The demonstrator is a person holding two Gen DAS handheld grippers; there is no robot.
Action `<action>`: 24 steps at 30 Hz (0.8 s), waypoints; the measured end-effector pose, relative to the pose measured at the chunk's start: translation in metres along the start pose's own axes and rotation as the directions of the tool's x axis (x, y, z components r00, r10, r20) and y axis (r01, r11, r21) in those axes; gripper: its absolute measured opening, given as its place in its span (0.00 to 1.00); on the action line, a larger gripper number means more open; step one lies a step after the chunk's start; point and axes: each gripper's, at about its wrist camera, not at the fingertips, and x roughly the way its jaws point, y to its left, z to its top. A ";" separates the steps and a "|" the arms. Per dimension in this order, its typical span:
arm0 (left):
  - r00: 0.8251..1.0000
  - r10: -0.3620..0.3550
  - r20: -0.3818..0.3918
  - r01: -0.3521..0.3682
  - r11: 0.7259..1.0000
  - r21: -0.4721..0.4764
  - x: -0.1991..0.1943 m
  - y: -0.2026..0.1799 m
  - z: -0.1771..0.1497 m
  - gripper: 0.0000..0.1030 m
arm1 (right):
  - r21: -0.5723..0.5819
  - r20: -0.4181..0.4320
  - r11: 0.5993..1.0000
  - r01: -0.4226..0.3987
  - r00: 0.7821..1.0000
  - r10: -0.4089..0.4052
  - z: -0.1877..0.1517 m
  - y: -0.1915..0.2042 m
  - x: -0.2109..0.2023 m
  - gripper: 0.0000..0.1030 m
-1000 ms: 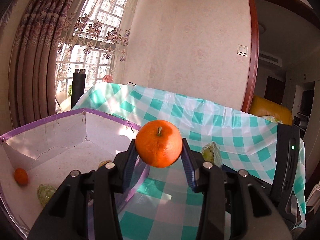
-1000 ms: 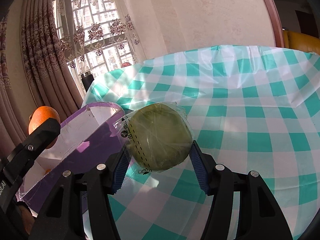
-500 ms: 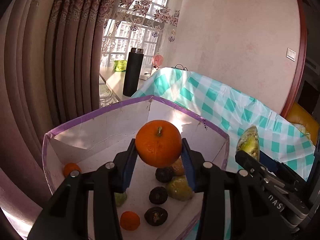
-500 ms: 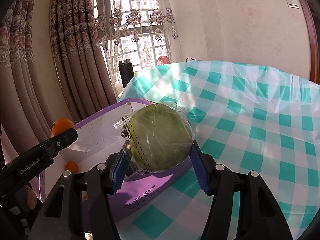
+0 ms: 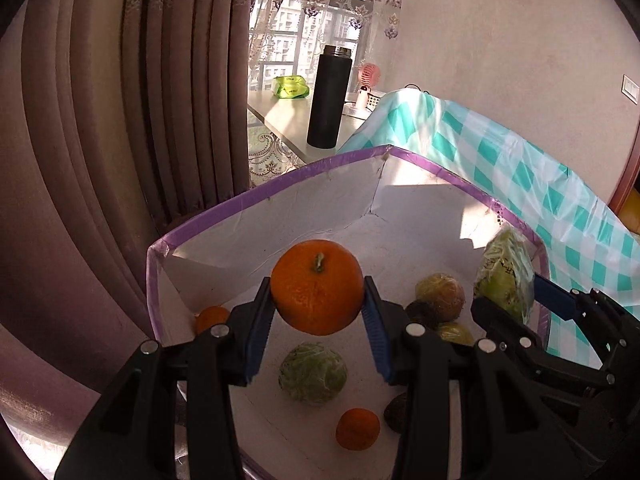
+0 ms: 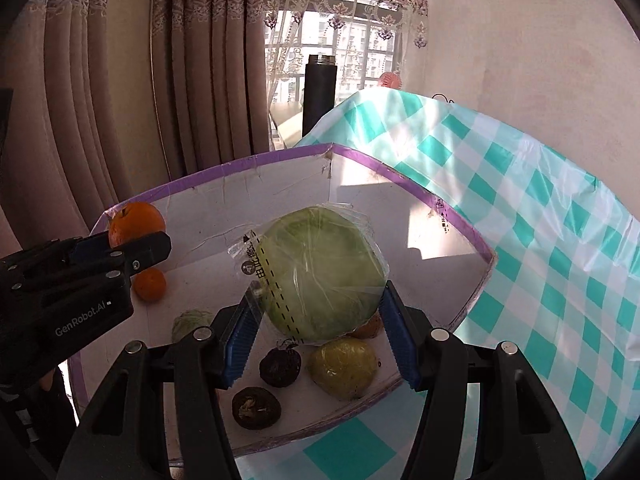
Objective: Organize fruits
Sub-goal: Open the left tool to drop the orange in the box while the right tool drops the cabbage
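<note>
Step in hand: the carry is done and both fruits hang over the open box (image 5: pixel 208 216); the drop is not yet made.
Left claw (image 5: pixel 318 332): clenched on the orange (image 5: pixel 318 286), stem end up, over the left half of the box.
Right claw (image 6: pixel 320 320): clenched on the plastic-wrapped green fruit (image 6: pixel 320 272), over the right half of the box, near its right wall.
Box: white inside, purple-taped rim, standing at the left edge of the table (image 6: pixel 540 216) with the teal check cloth.
Already in the box: a wrapped green fruit (image 5: pixel 313 372), two small oranges (image 5: pixel 357 429), dark round fruits (image 6: pixel 256 407) and a yellow-green one (image 6: pixel 344 368), loosely spread on the floor.
Next move, as I judge: lower each claw toward a bare patch of floor, then let go; bare floor lies at the far side and far-left corner.
Care needed: the orange hangs right above the green fruit below, so shifting it aside before release would avoid a bump; the wrapped fruit sits above the dark and yellow-green ones.
</note>
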 end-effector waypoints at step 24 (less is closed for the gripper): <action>0.998 0.067 -0.017 -0.067 0.997 0.049 0.009 0.001 0.004 0.98 | -0.118 -0.250 0.991 0.059 0.964 -0.087 0.012 0.023 0.053 0.84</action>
